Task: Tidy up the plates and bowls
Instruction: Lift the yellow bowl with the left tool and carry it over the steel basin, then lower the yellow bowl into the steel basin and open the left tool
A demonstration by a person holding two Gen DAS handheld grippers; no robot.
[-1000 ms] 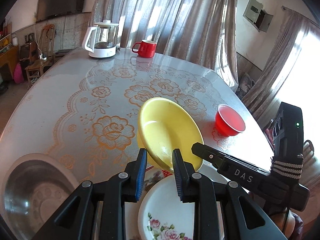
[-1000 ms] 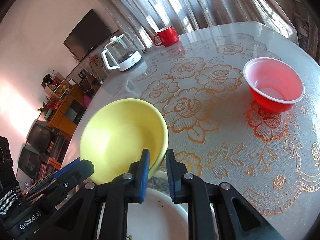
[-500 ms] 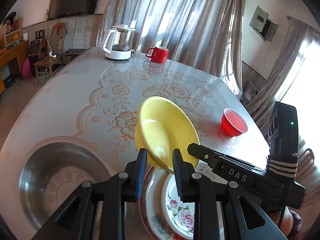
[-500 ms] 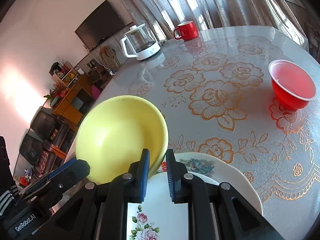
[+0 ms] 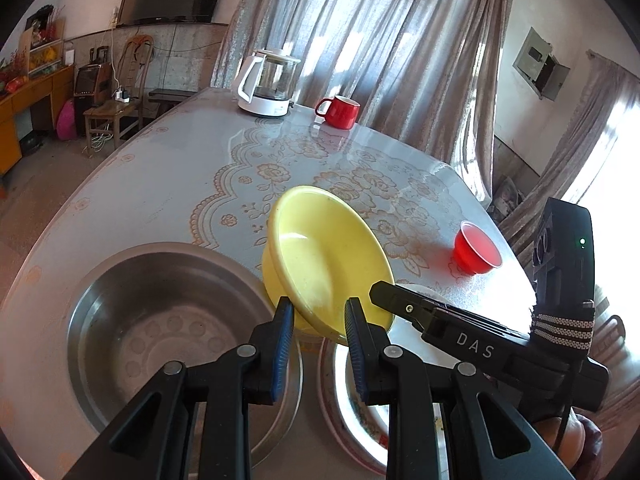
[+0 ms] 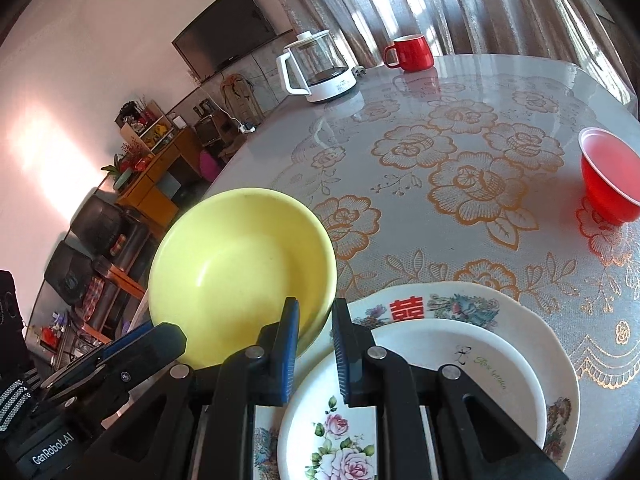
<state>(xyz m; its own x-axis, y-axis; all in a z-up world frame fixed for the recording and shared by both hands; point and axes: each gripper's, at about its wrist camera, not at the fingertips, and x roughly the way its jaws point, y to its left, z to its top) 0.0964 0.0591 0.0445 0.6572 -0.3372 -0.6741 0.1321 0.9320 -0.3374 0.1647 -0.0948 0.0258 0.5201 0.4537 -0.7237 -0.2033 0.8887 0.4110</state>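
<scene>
A yellow bowl (image 5: 324, 256) hangs tilted in the air, gripped on its rim from two sides. My left gripper (image 5: 318, 316) is shut on its near rim. My right gripper (image 6: 314, 320) is shut on the rim too, and shows in the left wrist view (image 5: 460, 332). The bowl (image 6: 240, 272) is above the gap between a large steel bowl (image 5: 160, 320) at the left and two stacked floral plates (image 6: 460, 360) at the right. The plates also show in the left wrist view (image 5: 352, 412).
A red plastic bowl (image 5: 476, 252) stands at the table's right edge, also seen in the right wrist view (image 6: 610, 180). A glass kettle (image 5: 268, 84) and a red mug (image 5: 340, 110) stand at the far end. The table (image 5: 168, 184) has a floral cloth.
Both grippers have carried the yellow bowl up and back toward me and to the left. The steel bowl and the plates have come into fuller view below it.
</scene>
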